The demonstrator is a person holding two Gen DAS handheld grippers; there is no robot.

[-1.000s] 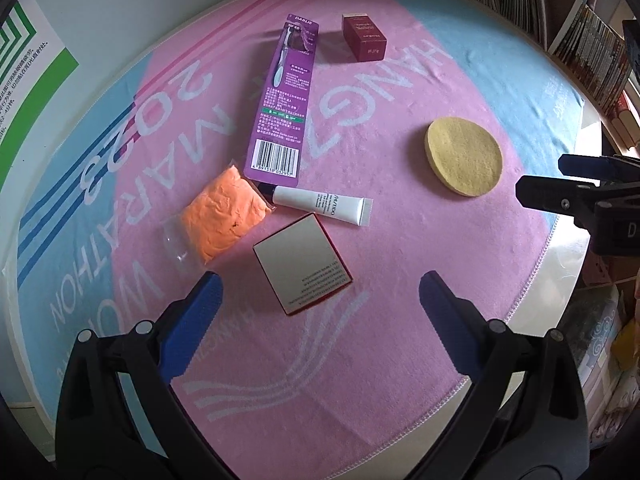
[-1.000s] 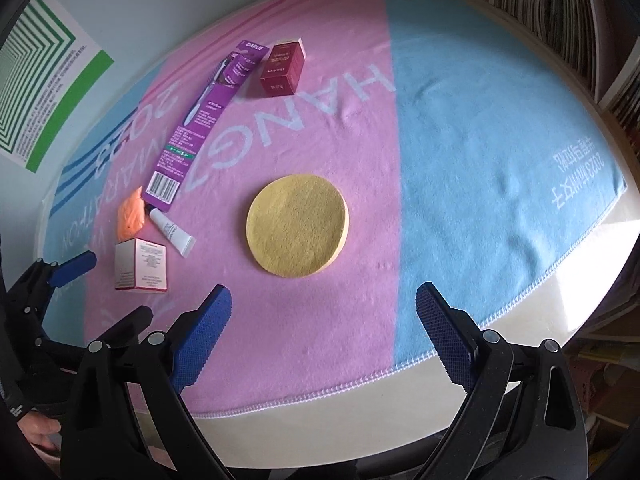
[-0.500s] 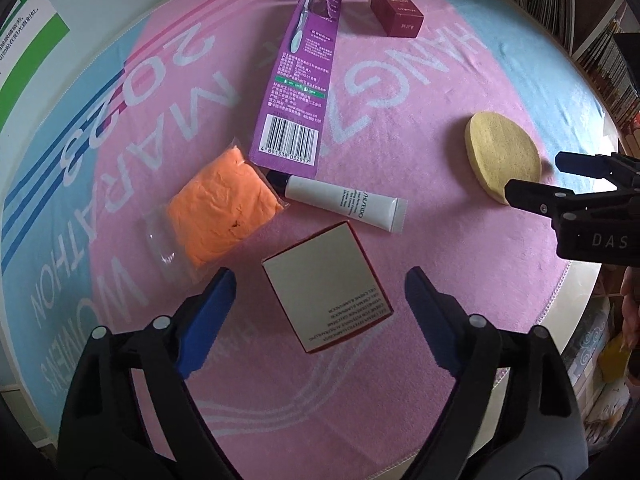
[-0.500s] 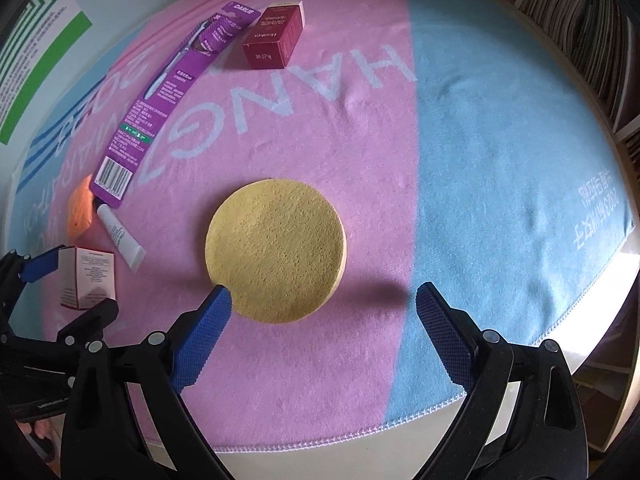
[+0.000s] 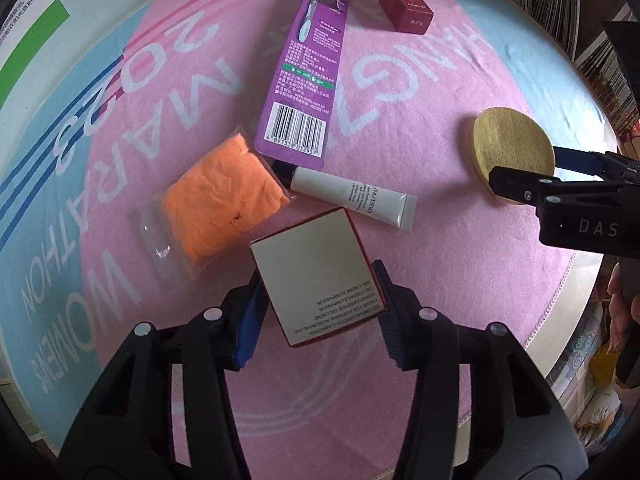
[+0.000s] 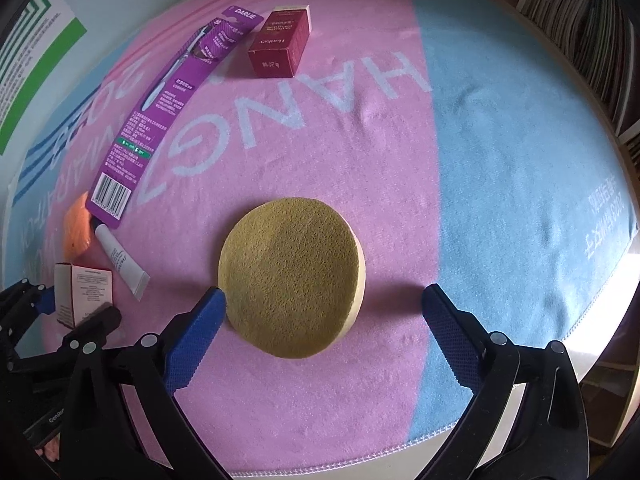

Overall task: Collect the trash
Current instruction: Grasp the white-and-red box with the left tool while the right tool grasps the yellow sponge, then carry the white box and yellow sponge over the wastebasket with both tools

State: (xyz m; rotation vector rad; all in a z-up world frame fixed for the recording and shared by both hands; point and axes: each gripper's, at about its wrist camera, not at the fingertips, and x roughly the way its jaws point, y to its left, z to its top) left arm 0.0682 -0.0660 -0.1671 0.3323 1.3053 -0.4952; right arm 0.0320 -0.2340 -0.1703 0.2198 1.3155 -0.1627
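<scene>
My left gripper (image 5: 318, 312) is shut on a small white carton with red edges (image 5: 316, 272), its blue pads against both sides; the carton also shows in the right wrist view (image 6: 86, 292). Beside it lie an orange cloth in a clear bag (image 5: 218, 204), a white tube (image 5: 352, 196), a purple toothbrush pack (image 5: 308, 68) and a dark red box (image 5: 406, 12). My right gripper (image 6: 322, 318) is open, its jaws either side of a round yellow sponge (image 6: 292, 276), the left pad touching its edge. The sponge also shows in the left wrist view (image 5: 508, 148).
Everything lies on a pink and blue towel (image 6: 520, 160) over a round table. The table's edge (image 6: 624, 280) is at the right, with shelves of books (image 6: 580, 20) beyond. A green and white poster (image 6: 36, 60) is on the wall at the left.
My left gripper has moved forward and closed on the white carton. My right gripper has moved down and forward, so its open jaws now flank the sponge.
</scene>
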